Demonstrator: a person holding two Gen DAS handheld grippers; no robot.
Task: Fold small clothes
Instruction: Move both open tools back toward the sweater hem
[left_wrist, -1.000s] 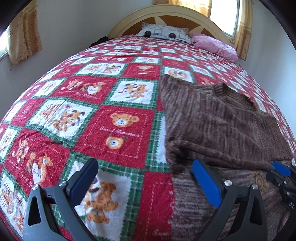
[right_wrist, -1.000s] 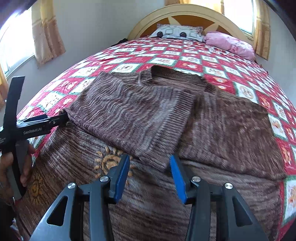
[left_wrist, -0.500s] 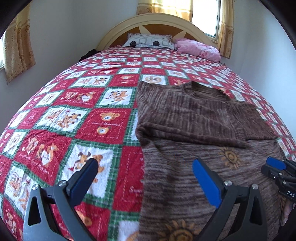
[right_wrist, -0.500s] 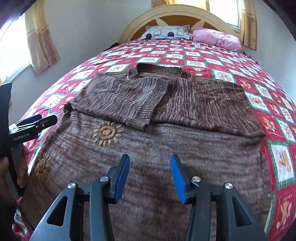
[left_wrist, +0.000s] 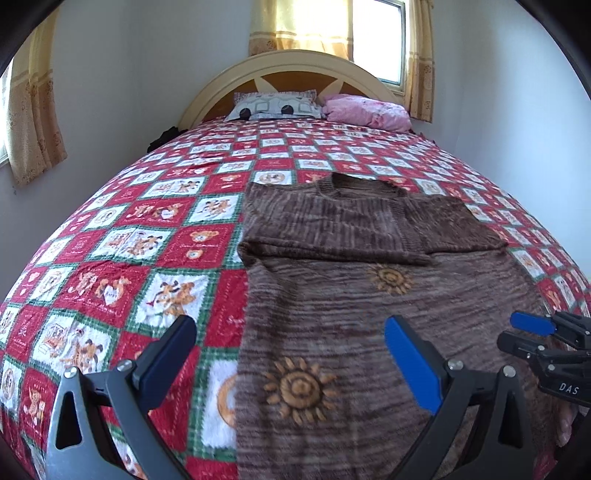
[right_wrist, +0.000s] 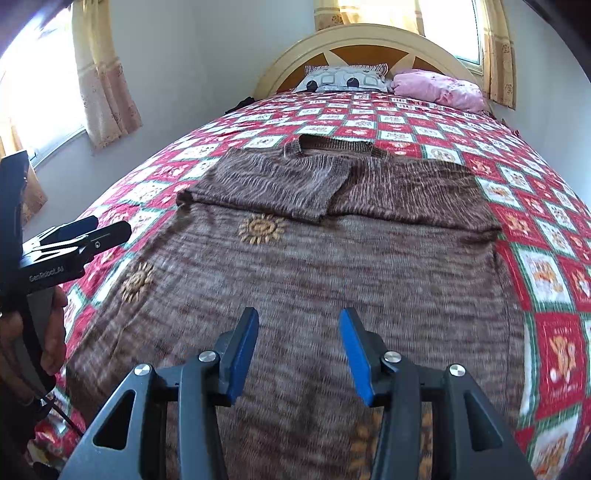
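A brown knitted sweater (left_wrist: 369, 295) with orange sun motifs lies flat on the bed, collar toward the headboard. Both its sleeves are folded across the chest (right_wrist: 295, 184). In the left wrist view my left gripper (left_wrist: 288, 354) hovers open over the sweater's lower left edge, nothing between its fingers. My right gripper (right_wrist: 297, 350) stands open above the sweater's lower body (right_wrist: 314, 280), holding nothing. The right gripper's tips (left_wrist: 532, 328) show at the right edge of the left wrist view. The left gripper (right_wrist: 92, 232) appears at the left of the right wrist view, held by a hand (right_wrist: 51, 332).
The bed carries a red, green and white teddy-bear quilt (left_wrist: 129, 258). A patterned pillow (left_wrist: 275, 107) and a pink pillow (left_wrist: 369, 110) lie by the curved headboard (left_wrist: 295, 70). Curtained windows flank the bed, with walls close on both sides.
Both grippers have drawn back from the folded sleeves toward the sweater's hem and risen a little. More of the sweater's lower body now shows. Jaw openings look unchanged.
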